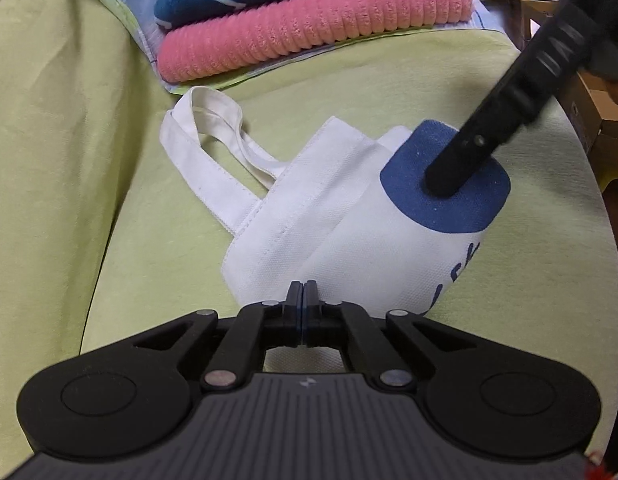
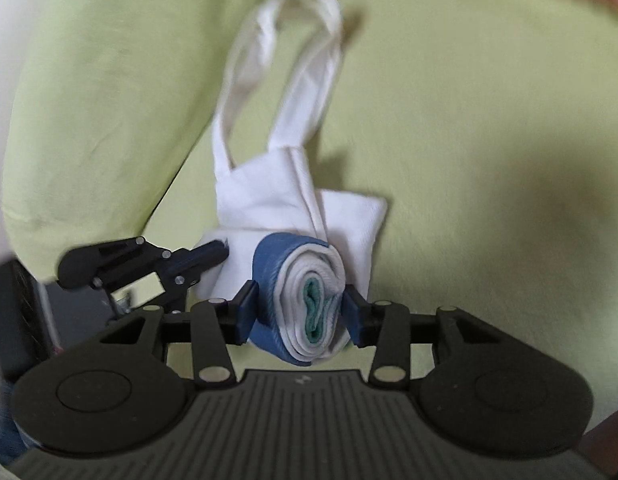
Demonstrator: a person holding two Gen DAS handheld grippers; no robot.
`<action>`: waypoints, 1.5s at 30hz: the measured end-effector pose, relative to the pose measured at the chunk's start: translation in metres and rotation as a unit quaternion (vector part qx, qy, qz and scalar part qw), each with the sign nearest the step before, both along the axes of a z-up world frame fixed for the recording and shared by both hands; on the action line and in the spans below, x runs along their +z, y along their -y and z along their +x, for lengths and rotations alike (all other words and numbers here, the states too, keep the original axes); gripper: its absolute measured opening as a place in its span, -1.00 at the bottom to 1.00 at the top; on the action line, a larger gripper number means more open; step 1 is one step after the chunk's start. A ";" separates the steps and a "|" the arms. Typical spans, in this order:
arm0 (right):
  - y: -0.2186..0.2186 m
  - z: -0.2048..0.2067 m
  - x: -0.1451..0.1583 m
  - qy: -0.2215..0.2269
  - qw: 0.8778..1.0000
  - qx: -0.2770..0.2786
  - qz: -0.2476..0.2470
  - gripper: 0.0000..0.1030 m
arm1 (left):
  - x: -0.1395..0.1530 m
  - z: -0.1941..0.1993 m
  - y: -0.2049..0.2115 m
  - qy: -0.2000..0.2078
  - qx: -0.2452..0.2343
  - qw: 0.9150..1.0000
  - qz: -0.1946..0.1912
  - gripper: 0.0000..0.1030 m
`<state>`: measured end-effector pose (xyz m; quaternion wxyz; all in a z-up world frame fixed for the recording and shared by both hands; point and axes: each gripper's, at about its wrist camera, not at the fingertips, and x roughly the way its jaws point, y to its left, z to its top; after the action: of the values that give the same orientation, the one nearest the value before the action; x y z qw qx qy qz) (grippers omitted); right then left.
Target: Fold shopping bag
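Left claw (image 1: 303, 292): we find its fingers pressed together at the near edge of the shopping bag (image 1: 321, 232), and we cannot tell whether any cloth is pinched between them. We note the bag lying on the pale green sheet (image 1: 69, 160), rolled from its printed end, with the handles (image 1: 213, 148) trailing away toward the stacked towels (image 1: 309, 12). Right claw (image 2: 300, 308): we find it closed around the blue-edged rolled end (image 2: 305, 300), the spiral of layers showing between the fingers. In our judgement the roll should be kept tight and square: the right claw should hold firm without crushing, the left should steady the loose flap beside it, and the handles should be tucked in last.
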<state>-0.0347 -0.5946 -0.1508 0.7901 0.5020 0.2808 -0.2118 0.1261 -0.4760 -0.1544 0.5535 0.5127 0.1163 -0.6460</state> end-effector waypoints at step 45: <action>-0.098 0.058 0.005 -0.164 0.861 0.093 -0.473 -0.54 | -0.015 -0.034 -0.086 0.201 -0.155 0.963 -0.094 -0.12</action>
<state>0.0230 -0.4971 -0.1456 0.8913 -0.0027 0.3176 -0.3237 0.0925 -0.3903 -0.1695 0.5045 0.5895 -0.1394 -0.6153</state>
